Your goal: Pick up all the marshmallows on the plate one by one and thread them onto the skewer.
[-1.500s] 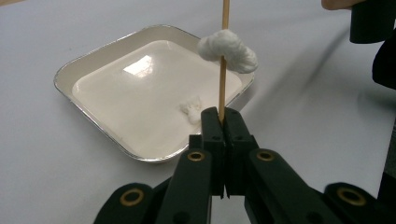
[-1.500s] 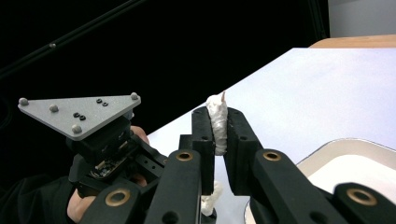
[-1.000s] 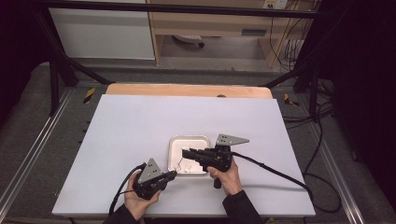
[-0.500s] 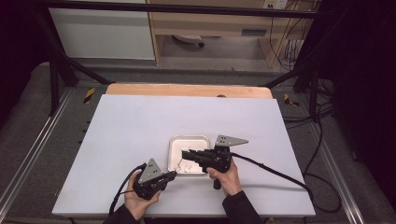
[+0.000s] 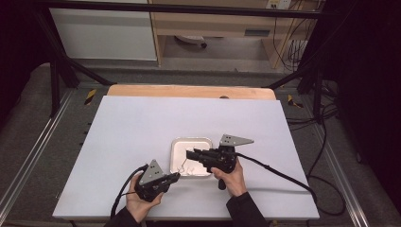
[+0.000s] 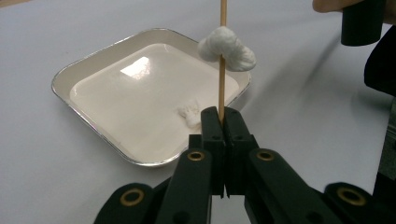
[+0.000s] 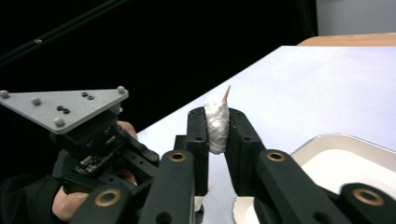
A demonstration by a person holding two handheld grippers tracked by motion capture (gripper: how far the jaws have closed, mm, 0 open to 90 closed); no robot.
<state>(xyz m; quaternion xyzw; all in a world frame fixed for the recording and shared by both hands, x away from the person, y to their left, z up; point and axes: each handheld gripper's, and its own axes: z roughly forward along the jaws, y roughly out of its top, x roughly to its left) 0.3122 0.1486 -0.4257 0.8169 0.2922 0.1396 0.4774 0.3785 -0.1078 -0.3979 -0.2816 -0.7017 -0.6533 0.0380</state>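
My left gripper (image 6: 222,116) is shut on the lower end of a thin wooden skewer (image 6: 222,70) that stands upright. A white fluffy lump (image 6: 227,48) is threaded on the skewer, above the near corner of a square silver-rimmed tray (image 6: 93,74). A smaller white lump (image 6: 190,112) lies inside the tray. In the high view the left gripper (image 5: 177,176) sits just in front of the tray (image 5: 191,139), and my right gripper (image 5: 188,154) hovers over it. The right gripper (image 7: 216,114) has its jaws apart, and the skewered lump (image 7: 216,122) shows in the gap. No jaws touch the lump in the left gripper view.
The tray rests on a white table top (image 5: 142,127) with a wooden strip (image 5: 189,91) along the far edge. Black cables (image 5: 279,172) trail from the grippers across the table. The right gripper's handle (image 6: 362,21) hangs close to the skewer. Metal frame rails flank the table.
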